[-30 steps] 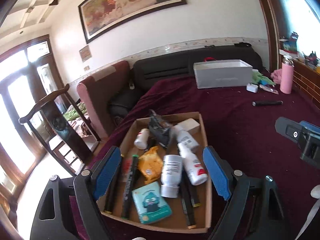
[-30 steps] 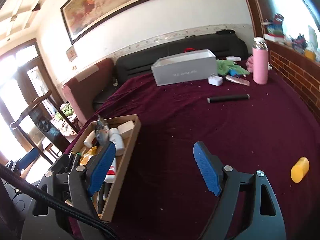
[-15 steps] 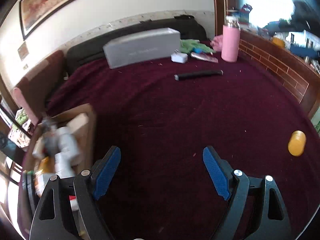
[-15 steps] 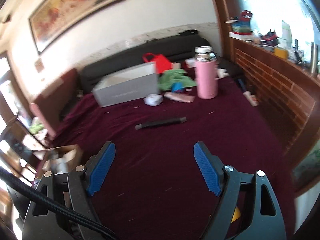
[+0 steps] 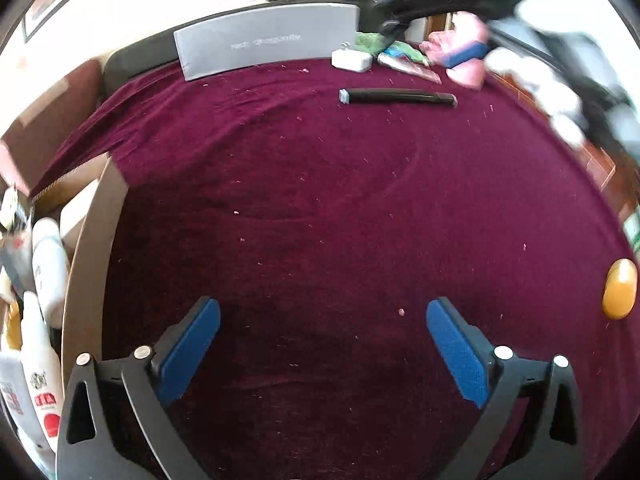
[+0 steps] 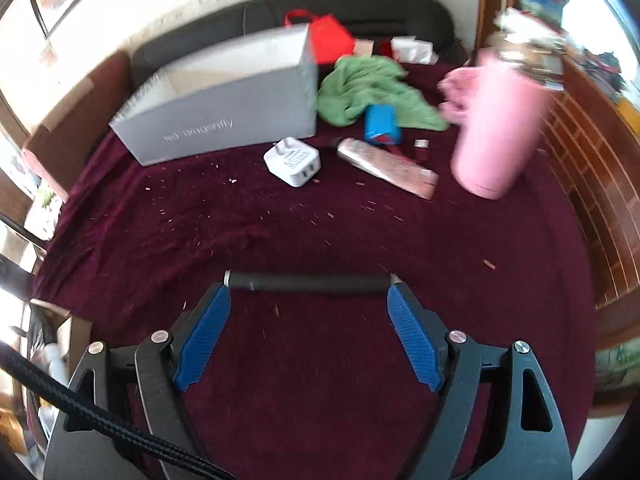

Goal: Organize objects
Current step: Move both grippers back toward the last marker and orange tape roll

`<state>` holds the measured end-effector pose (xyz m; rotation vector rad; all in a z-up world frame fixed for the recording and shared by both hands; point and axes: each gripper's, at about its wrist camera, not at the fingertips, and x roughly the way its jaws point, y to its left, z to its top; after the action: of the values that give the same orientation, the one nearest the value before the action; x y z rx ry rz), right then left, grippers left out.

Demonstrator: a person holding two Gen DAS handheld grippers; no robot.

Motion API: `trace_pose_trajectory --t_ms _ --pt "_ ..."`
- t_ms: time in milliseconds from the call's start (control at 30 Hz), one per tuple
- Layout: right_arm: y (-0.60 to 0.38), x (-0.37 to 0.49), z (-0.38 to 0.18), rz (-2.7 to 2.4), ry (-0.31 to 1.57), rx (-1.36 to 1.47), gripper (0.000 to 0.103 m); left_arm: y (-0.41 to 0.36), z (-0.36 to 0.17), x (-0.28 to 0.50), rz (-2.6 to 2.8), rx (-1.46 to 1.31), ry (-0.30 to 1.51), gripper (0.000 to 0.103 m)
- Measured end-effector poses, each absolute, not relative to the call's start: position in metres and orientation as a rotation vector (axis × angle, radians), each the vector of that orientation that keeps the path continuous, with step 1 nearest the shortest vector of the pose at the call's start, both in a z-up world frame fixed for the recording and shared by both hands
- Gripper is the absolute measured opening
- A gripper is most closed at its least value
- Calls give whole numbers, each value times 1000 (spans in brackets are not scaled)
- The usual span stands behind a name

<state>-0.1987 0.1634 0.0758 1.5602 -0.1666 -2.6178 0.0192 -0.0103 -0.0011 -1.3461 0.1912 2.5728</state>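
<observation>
**A:** Black stick (image 6: 310,282) thing lies flat on the maroon cloth (image 5: 320,220), crosswise right at the tips of the right tool (image 6: 308,298). Pads aren't pressing it, the jaws stand wide apart with the stick spanning the gap just past them.

**B:** And the left tool (image 5: 320,310)?

**A:** Jaws opening, nothing between them, only bare cloth underneath. In its view the same stick is far off near the back, well apart from it.

**B:** Where's the rest of the stuff?

**A:** Cardboard box (image 5: 90,240) at the left edge with white bottles (image 5: 48,264) in it. Yellow pill-bottle-looking thing (image 5: 620,288) lying alone at the far right. At the back there's a grey box (image 6: 224,120), a white charger (image 6: 293,161) just in front of it, a green cloth (image 6: 368,92), a blue thing (image 6: 382,124), a flat packet (image 6: 386,167), and a pink flask (image 6: 496,128) standing upright, kinda blurred.
</observation>
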Motion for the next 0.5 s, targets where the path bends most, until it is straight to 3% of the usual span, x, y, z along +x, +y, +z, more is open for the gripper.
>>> trace_pose_trajectory --t_ms 167,267,400,500 --pt "144 -225 32 -2516 -34 1749 76 -9 -1 16 2548 -1355 200 101" --pt "146 -207 28 -2379 -187 1800 76 -11 1 19 2540 -1353 208 101" --pt "134 -169 30 -2186 -204 1844 73 -14 2 18 2537 -1353 209 101" --pt "125 -157 36 -2324 -51 1826 67 -14 2 18 2536 -1352 208 101"
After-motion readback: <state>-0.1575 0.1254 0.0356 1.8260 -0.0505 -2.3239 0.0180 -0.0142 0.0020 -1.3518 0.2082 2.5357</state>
